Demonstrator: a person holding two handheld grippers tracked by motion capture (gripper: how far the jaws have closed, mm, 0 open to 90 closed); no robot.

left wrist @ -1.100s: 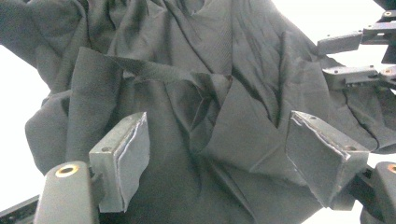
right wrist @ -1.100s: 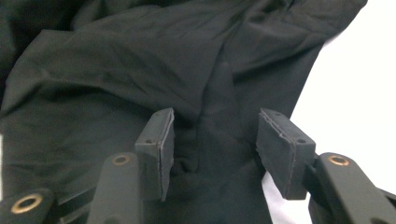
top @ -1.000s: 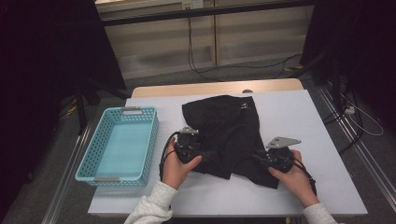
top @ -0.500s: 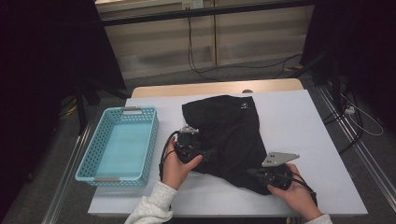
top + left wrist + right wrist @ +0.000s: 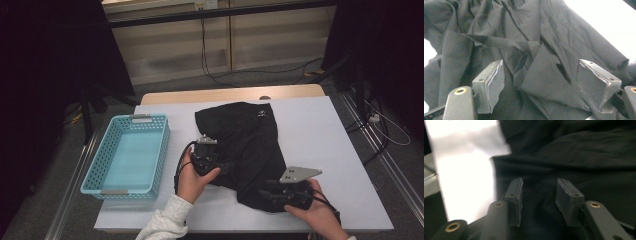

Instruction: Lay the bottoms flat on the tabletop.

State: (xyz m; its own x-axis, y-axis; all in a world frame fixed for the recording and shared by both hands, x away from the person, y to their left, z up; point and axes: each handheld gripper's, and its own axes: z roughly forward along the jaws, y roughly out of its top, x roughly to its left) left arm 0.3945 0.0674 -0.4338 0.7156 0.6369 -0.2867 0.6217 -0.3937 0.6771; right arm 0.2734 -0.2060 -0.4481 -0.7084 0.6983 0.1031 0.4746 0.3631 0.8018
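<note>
Left gripper (image 5: 540, 86) spread wide, jaws well apart over a rumpled fold of the black garment (image 5: 529, 50), nothing pinched between the pads. Seen from the high view sitting at the garment's left edge (image 5: 210, 157), held in the left hand (image 5: 192, 177), cable looping off the side. Right gripper (image 5: 537, 200) also released, jaws parted a bit less, hovering over dark cloth close to its edge, with bare white table (image 5: 464, 170) showing just beyond; can't tell if the pads touch the fabric. From above, parked at the garment's near right corner (image 5: 287, 192), grey plate on top, right hand (image 5: 315, 207) wrapped around it. Garment (image 5: 245, 145) lying crumpled on the middle of the table (image 5: 330, 130), small pale logo near its far edge, spread from the far middle down toward the near right. Teal basket (image 5: 102, 160) off to the left on the table, well apart from the cloth, looks hollow inside. Pale sleeve (image 5: 162, 222) coming in from the bottom on the left arm. Beyond the table: dark curtains, floor cables (image 5: 210, 50), pale wall panels.
</note>
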